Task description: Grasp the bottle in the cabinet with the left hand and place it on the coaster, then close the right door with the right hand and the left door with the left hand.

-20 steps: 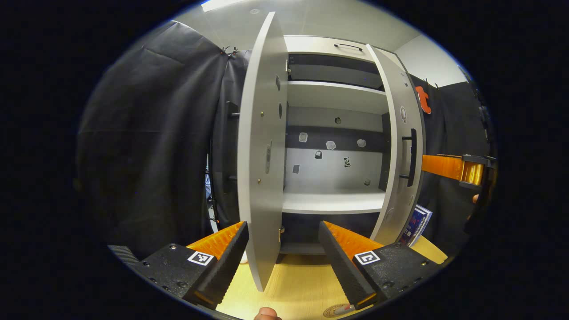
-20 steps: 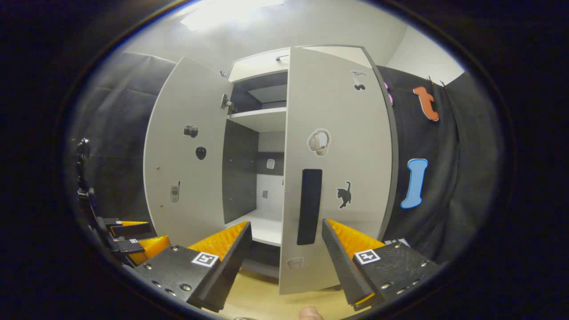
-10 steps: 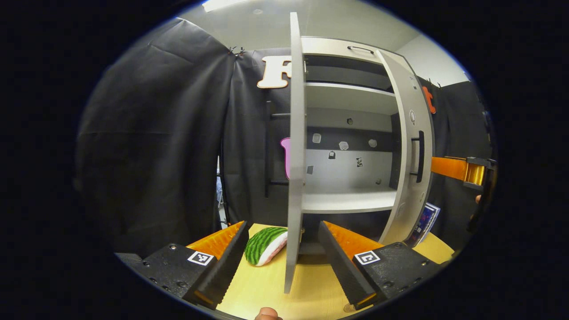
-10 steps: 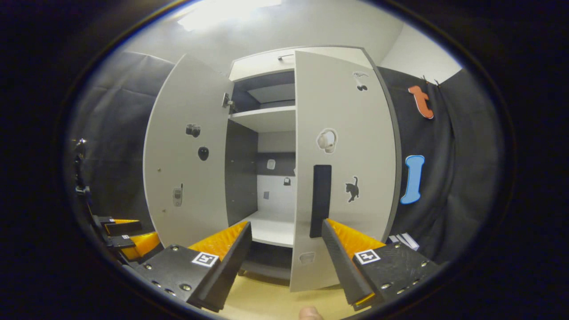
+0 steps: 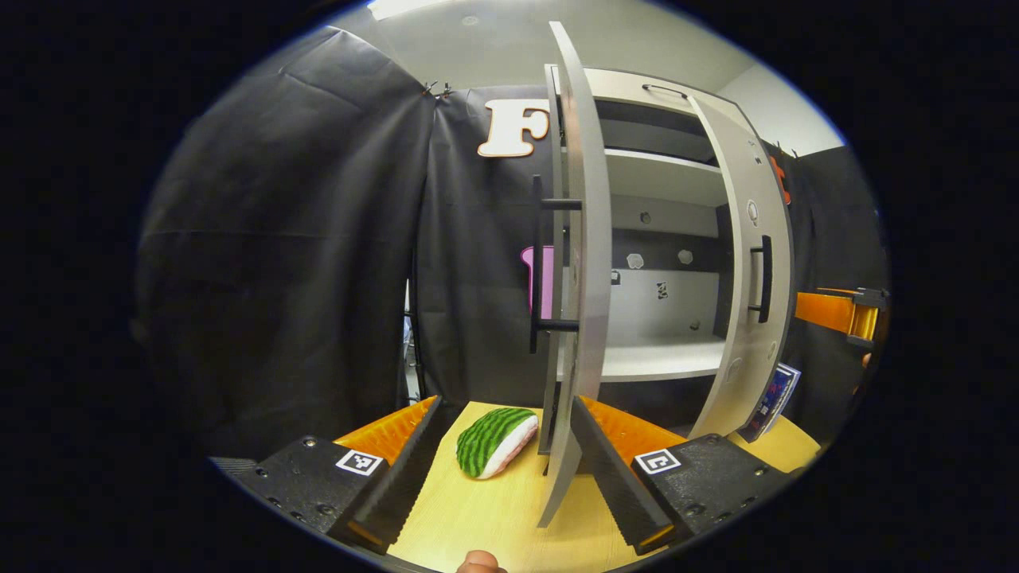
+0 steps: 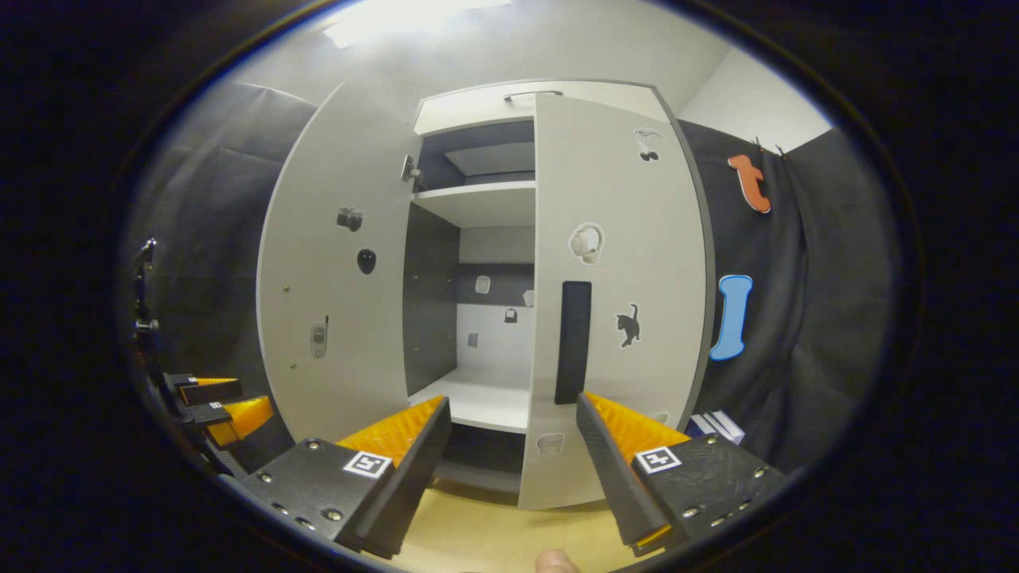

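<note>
One watermelon toy (image 5: pixel 497 440) lies on wooden table (image 5: pixel 493 517).

This is a staged recording booth, not a lived-in home: black cloth (image 5: pixel 302 239) hangs as walls on every side of a pale cabinet (image 6: pixel 493 199) that stands on a light wooden tabletop (image 5: pixel 493 509). The cabinet doors (image 6: pixel 621 278) carry small picture stickers (image 6: pixel 628 326), and a toy watermelon slice (image 5: pixel 495 440) lies on the tabletop. Above are a plain white ceiling and a strip light (image 6: pixel 406 20).
</note>
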A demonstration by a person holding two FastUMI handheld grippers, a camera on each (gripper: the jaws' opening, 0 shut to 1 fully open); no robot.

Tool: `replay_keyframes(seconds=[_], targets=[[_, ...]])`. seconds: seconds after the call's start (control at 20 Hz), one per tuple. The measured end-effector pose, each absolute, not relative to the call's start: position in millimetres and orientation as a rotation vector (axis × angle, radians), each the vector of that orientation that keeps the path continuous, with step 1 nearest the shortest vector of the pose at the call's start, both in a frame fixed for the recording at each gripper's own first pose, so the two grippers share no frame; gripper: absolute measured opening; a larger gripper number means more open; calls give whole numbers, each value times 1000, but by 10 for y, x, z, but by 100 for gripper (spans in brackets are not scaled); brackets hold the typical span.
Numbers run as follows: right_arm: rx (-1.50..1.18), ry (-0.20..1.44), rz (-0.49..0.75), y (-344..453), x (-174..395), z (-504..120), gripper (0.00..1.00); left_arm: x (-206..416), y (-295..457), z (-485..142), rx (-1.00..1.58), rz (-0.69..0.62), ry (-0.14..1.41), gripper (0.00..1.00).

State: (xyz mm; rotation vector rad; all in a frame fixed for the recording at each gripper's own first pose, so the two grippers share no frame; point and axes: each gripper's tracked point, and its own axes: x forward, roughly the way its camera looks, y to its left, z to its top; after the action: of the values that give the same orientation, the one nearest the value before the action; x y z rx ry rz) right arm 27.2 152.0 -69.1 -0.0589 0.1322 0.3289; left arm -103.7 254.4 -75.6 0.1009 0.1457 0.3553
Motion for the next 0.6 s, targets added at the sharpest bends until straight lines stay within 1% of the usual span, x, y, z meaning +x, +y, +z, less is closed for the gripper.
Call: replay_keyframes(seconds=[0.25, 0.3, 0.4, 0.6], targets=[[-71, 150, 326, 1491, 248, -768, 96, -973, 2609, -789, 102, 370, 157, 99], [-75, 152, 322, 1473, 251, -777, 96, -987, 2610, -788, 106, 373, 158, 100], [-79, 154, 316, 1439, 253, -795, 96, -986, 2625, -801, 113, 374, 162, 98], [-69, 164, 301, 1379, 240, -840, 96, -988, 2636, -831, 114, 368, 169, 99]])
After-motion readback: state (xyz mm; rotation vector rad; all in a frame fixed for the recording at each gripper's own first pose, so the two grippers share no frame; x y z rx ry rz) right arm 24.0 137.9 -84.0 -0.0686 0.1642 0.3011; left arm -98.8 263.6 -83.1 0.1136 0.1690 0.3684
